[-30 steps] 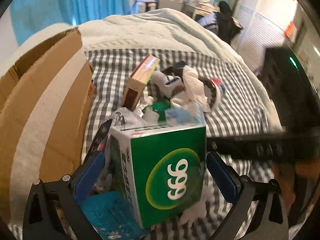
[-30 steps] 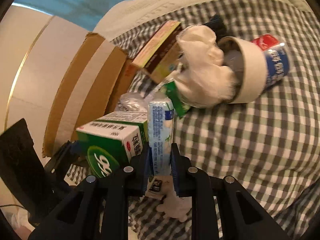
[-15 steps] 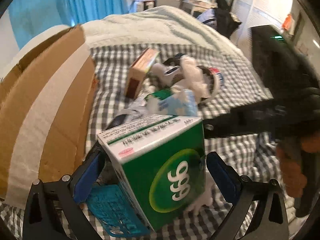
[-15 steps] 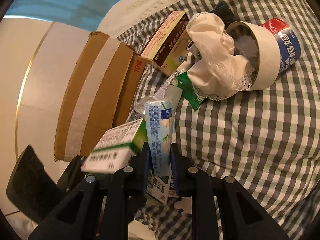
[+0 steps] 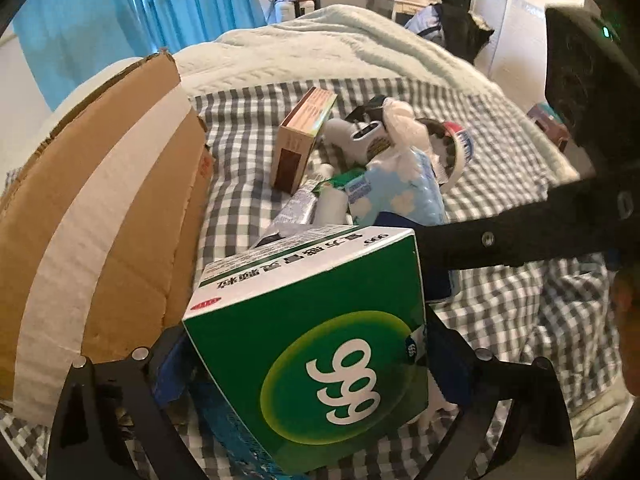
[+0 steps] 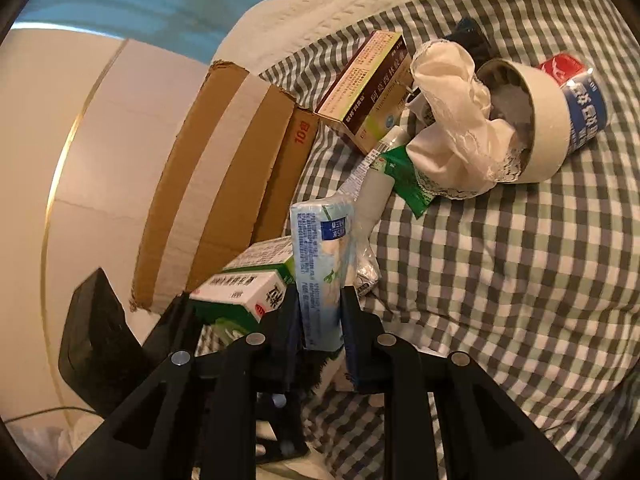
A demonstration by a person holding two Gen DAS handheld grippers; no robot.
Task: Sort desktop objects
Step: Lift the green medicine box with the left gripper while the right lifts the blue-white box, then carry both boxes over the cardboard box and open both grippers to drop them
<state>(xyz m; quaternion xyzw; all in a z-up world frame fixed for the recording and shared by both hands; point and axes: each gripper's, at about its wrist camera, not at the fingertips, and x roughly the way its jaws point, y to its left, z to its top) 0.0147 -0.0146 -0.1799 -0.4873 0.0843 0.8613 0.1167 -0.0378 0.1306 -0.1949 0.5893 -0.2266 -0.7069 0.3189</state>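
My left gripper (image 5: pixel 308 360) is shut on a green "999" medicine box (image 5: pixel 320 344) and holds it tilted above the checked bed sheet. The box also shows in the right wrist view (image 6: pixel 248 284). My right gripper (image 6: pixel 320 320) is shut on a light blue tissue pack (image 6: pixel 322 264), held upright beside the green box; the pack shows in the left wrist view (image 5: pixel 400 196). A pile lies beyond: a brown medicine box (image 6: pixel 368 88), white lace cloth (image 6: pixel 456 128), a paper tube (image 6: pixel 536 120) and a green sachet (image 6: pixel 408 176).
An open cardboard box (image 5: pixel 100 216) stands at the left, its flap also in the right wrist view (image 6: pixel 224 184). A white device (image 5: pixel 360 136) and a foil blister pack (image 5: pixel 300 204) lie in the pile. A pale quilt (image 5: pixel 340 44) covers the bed behind.
Both grippers have lifted with their loads. The green box has risen and tilted toward the cardboard box. The tissue pack has come up off the sheet beside it.
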